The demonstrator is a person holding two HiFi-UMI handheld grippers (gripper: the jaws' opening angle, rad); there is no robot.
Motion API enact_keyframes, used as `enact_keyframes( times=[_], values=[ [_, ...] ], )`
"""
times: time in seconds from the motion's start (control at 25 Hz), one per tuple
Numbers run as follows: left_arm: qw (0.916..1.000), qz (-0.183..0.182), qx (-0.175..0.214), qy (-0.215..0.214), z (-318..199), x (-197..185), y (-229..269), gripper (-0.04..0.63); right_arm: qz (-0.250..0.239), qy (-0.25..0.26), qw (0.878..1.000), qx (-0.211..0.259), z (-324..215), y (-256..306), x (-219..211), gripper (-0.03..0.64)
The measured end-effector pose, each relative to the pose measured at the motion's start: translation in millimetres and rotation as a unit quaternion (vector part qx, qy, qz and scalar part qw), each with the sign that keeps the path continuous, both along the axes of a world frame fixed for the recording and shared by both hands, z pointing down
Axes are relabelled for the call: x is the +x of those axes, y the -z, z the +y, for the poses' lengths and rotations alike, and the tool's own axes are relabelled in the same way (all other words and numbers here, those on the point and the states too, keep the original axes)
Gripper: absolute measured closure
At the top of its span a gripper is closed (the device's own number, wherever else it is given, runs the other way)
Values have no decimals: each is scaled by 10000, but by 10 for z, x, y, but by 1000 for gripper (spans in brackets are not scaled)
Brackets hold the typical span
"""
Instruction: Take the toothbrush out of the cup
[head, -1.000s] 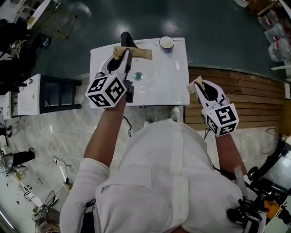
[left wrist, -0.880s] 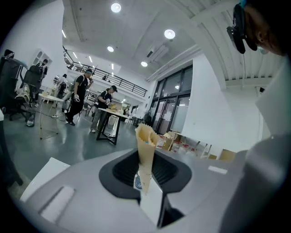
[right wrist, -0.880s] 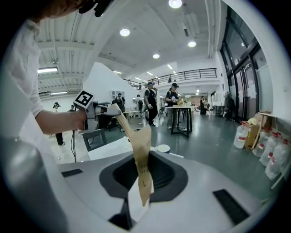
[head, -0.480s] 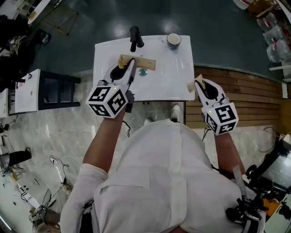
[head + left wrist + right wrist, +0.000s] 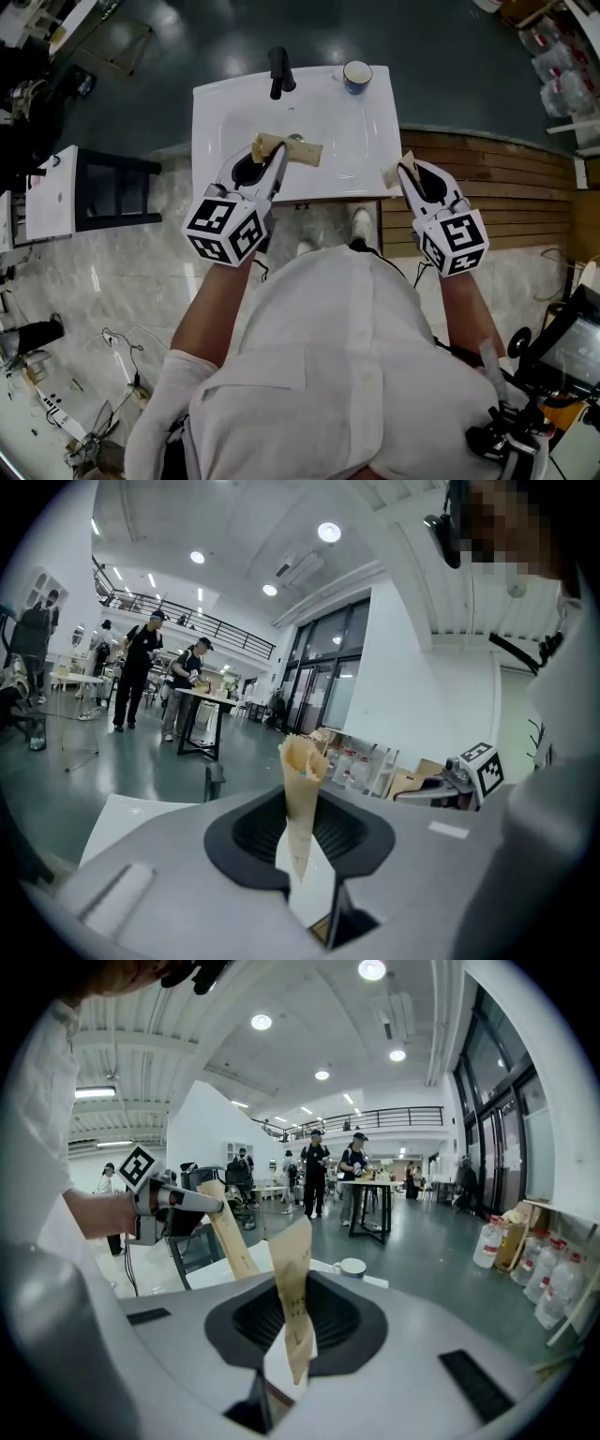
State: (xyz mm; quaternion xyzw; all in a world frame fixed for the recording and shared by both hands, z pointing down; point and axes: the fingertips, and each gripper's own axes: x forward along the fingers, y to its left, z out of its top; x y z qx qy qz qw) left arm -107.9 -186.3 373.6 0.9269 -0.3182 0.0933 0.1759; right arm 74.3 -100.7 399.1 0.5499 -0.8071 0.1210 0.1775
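The left claw (image 5: pixel 269 155) is clenched on a tan paper sleeve (image 5: pixel 300 150) over the front of the basin (image 5: pixel 220 108). The right claw (image 5: pixel 406 175), just off the basin's right edge, pinches a paper scrap (image 5: pixel 393 175). The cup (image 5: pixel 356 75) stands at the basin's back right corner with no toothbrush showing (perhaps it is in the sleeve). Best to free one claw first, then reach for the cup from straight above.
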Motion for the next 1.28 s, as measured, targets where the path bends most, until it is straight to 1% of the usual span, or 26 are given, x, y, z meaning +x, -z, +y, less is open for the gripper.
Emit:
enact_keyframes(
  times=[0.32,0.6,0.76,0.92,1.12,1.28],
  values=[
    [9983,-361,45,-455,286,24,-65,522,-46,-19,10000,3,38,-7,-124,572],
    [9958,-579,30,-715,538,-251,-182,522,-41,-25,10000,-35,157,-56,-468,572],
    [9940,-679,58,-854,661,-336,-238,523,-46,-6,10000,-60,214,-88,-602,572],
    [9923,-735,46,-995,774,-398,-284,523,-60,63,9999,-90,270,-126,-742,572],
    [9912,-697,-30,-1121,983,-566,-328,523,-13,136,9999,-83,428,-121,-999,572],
    [9904,-739,-33,-1168,1091,-653,-363,523,-11,172,9998,-62,496,-117,-1130,572]
  ],
)
